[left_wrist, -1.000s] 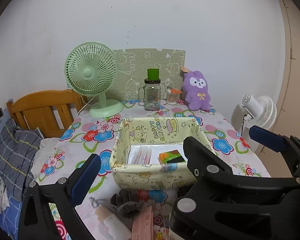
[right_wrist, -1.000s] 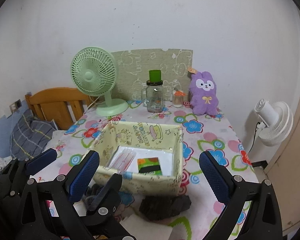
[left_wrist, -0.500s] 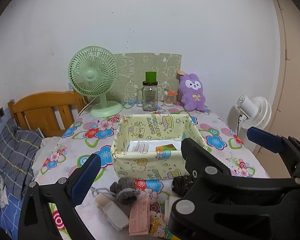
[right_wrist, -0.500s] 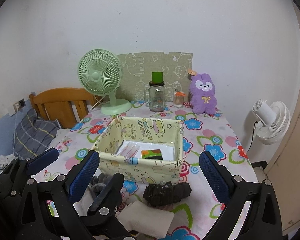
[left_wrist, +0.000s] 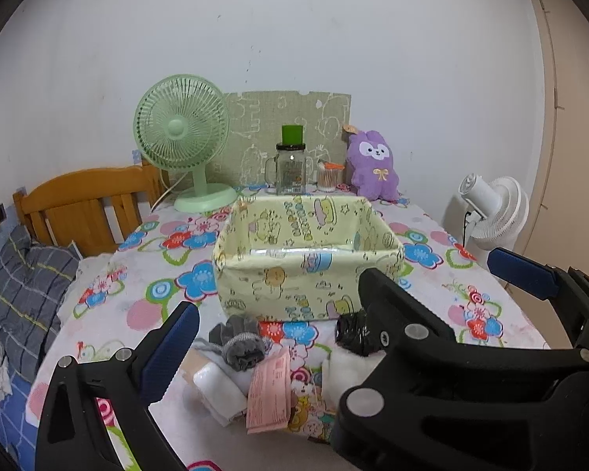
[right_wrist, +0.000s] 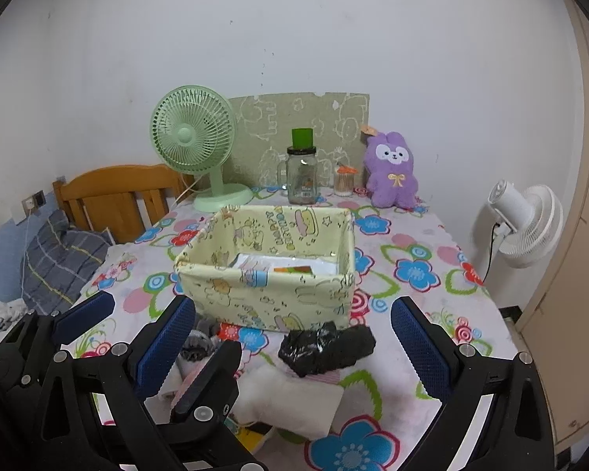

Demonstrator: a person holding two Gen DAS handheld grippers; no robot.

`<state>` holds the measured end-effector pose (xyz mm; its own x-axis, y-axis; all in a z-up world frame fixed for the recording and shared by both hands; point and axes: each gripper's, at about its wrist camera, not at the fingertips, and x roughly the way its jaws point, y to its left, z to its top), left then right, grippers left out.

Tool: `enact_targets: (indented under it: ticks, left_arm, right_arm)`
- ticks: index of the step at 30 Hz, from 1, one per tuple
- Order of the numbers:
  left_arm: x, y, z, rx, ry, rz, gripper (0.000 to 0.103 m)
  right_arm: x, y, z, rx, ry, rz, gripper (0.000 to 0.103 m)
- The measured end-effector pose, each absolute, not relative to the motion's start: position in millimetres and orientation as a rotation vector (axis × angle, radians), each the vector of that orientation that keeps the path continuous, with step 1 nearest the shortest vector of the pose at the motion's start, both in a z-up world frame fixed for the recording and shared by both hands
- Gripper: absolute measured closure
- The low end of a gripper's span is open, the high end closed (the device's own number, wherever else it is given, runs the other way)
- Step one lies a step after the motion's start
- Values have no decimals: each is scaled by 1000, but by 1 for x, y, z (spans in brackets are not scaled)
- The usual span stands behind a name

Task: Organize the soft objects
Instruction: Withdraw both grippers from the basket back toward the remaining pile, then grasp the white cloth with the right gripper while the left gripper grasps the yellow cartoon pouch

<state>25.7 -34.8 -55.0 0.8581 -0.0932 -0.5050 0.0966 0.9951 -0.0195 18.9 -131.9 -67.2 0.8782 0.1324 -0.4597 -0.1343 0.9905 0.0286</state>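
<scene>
Before the basket (right_wrist: 271,286) | both claws pulled back, lower view | left claw (left_wrist: 271,337) released | right claw (right_wrist: 294,337) released

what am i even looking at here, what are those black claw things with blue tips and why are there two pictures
The black claws are two handheld grippers, one in each of a person's hands; no robot arm. Each carries a fisheye camera looking forward along its two fingers, hence two pictures of one table.

In the left view, the left gripper stands open and empty. In the right view, the right gripper is open and empty too. The blue parts are finger pads.

On the flowered tablecloth sits a yellow fabric basket. In front of it lie soft things: a grey sock bundle, a black bundle, a white folded cloth and a pink packet. At the back stand a green fan, a glass jar and a purple plush.
</scene>
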Motion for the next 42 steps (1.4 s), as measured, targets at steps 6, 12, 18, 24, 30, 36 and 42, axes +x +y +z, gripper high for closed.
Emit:
enact_targets:
  ticks: [6, 12, 18, 24, 30, 36, 42]
  left_arm:
    - [23, -34, -74, -19, 557, -79, 3]
    - [17, -36, -88, -3, 548, -70, 3]
    - [16, -38, -103, 1, 581, -76, 3]
    - [18, -38, -117, 5, 623, -76, 3]
    - [21, -36, -128, -7, 649, -70, 5]
    - [25, -37, -137, -4, 675, -70, 7]
    - [29, -40, -143, 4, 697, -73, 9]
  right_arm:
    - [19, -134, -88, 13, 500, 127, 2]
    - [16, -135, -105, 10, 524, 134, 2]
    - [17, -136, -122, 17, 556, 137, 2]
    - [18, -135, -136, 16, 598, 138, 2]
    - [23, -133, -147, 17, 629, 136, 2]
    - [30, -133, -158, 20, 662, 138, 2]
    - [40, -133, -168, 37, 698, 153, 2]
